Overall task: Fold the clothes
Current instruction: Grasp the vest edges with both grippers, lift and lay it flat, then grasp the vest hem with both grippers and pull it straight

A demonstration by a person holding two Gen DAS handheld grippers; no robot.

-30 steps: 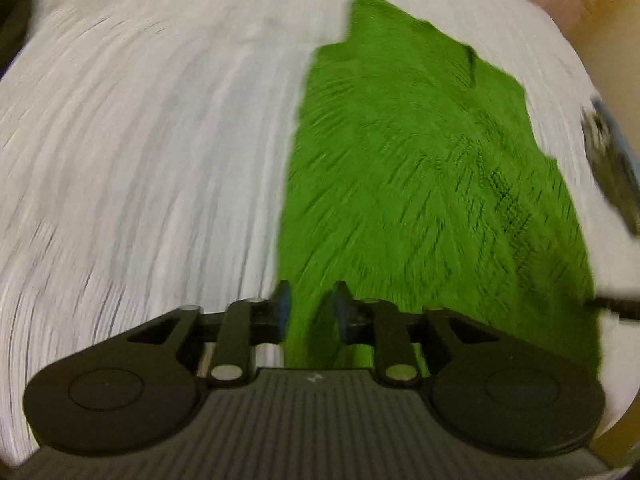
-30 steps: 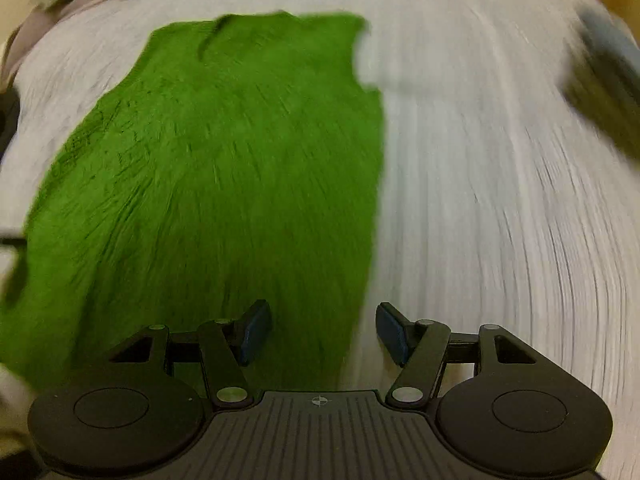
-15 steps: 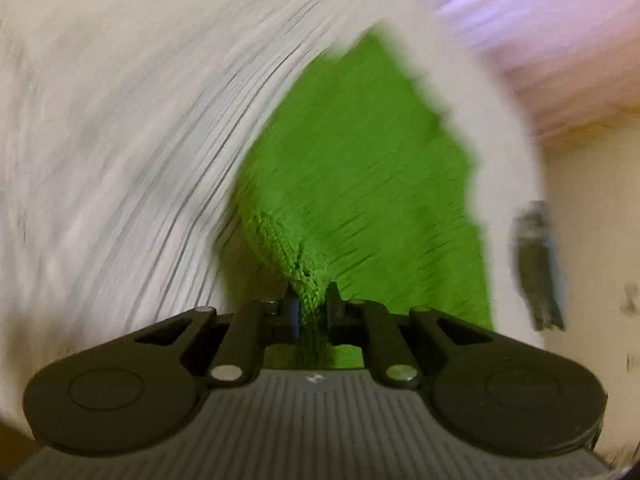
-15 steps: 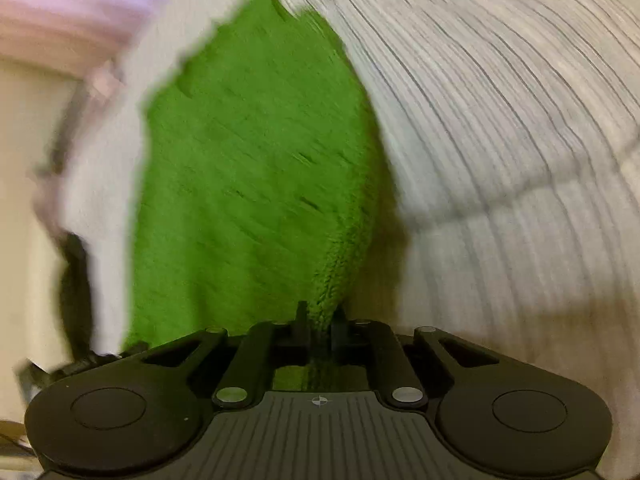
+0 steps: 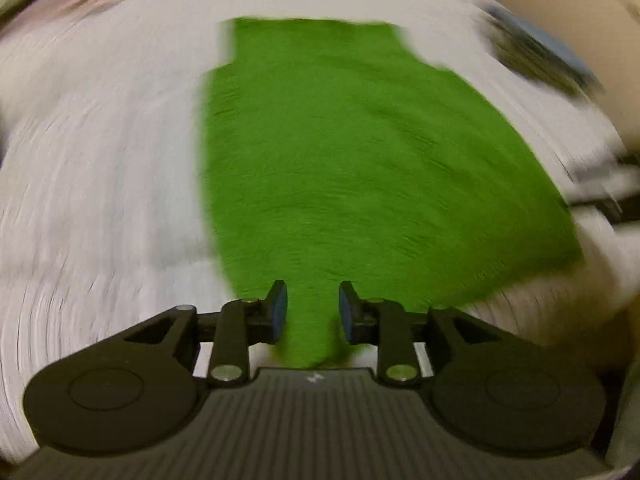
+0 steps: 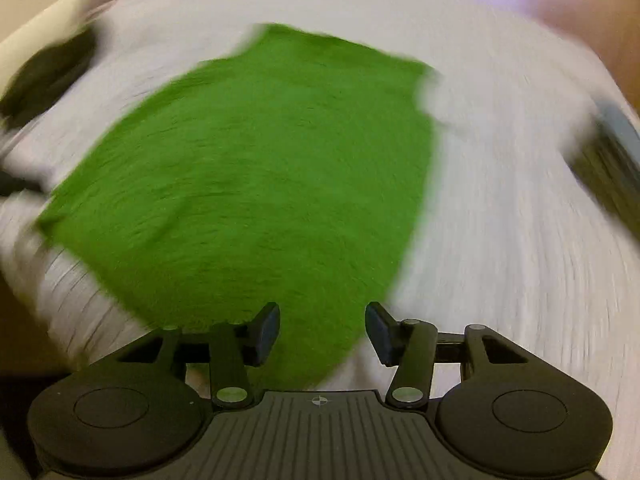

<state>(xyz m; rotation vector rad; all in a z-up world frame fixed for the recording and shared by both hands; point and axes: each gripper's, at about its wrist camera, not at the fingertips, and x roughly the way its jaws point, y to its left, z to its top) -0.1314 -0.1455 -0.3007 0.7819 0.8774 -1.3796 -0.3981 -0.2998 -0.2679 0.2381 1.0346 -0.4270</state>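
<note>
Green cloth (image 5: 360,168) lies flat; both tongs (image 5: 313,312) (image 6: 322,334) are opening, pinching nothing.

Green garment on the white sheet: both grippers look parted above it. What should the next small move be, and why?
Probably draw both grippers back. The left gripper and right gripper are opening, pads clear of the green garment, which lies flat on the white sheet. This fold looks released; regrasp afterwards.

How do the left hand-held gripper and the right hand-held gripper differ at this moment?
The left hand-held gripper has the narrower gap; the right hand-held gripper stands clearly wider. The left one sits over the near left corner of the green garment, the right one over its near right corner. Shared: both are opening, the pads of neither press the cloth, and the garment lies on the white surface.
</note>
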